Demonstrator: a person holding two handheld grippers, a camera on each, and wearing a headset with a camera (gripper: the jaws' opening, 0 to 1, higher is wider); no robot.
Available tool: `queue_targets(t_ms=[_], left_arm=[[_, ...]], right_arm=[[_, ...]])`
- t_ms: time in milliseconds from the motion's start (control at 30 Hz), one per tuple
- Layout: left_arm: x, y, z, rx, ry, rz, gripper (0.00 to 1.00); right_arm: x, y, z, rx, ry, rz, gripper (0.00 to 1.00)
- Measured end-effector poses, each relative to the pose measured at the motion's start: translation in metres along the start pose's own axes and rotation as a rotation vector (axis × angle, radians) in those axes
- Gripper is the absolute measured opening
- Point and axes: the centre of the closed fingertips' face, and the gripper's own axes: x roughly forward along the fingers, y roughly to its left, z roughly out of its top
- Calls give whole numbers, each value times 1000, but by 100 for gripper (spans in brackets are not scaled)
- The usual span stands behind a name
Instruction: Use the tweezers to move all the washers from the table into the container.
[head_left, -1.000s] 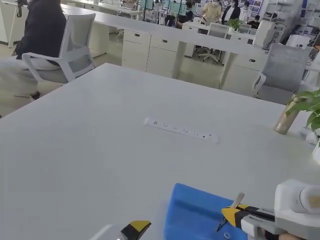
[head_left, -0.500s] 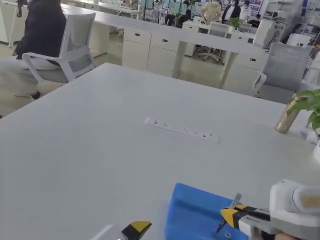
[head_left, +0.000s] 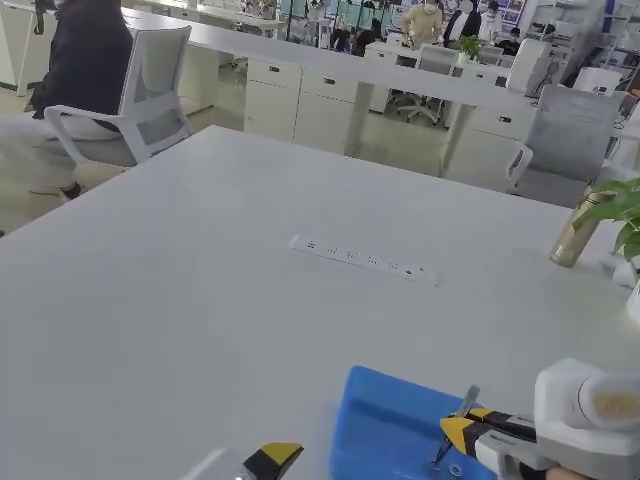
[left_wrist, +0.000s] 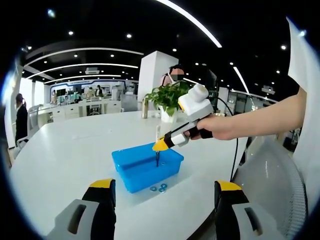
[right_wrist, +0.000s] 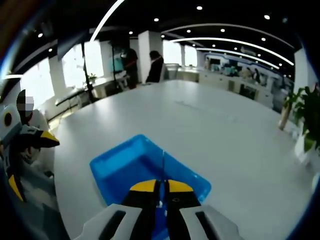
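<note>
The white table (left_wrist: 60, 150) carries the blue container (left_wrist: 142, 177), an open tray lying between the two grippers. The left gripper (left_wrist: 165, 186) faces the tray's near wall with its jaws wide apart and nothing between them. The right gripper (left_wrist: 162, 144) reaches in from the far side, its jaws clamped together on the tweezers (left_wrist: 157, 159). The tweezers stand close to upright, tips down inside the tray. The washers (left_wrist: 158, 189), a small cluster, lie outside the tray on the bare table, just beside that near wall. From the tweezer tips they therefore sit low and toward the left gripper, with the wall in between. My judgement is that the right gripper must lift the tips over the wall and come down on that side to pick one up.
</note>
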Motion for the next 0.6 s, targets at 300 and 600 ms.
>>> queue_targets(t_ms=[300, 600], left_arm=[[0, 0, 0, 0, 0, 1, 82], [0, 0, 0, -1, 2, -1, 81]], right_arm=[[-1, -1, 0, 4, -9, -4, 3], [-7, -1, 9, 12, -44, 1, 3]])
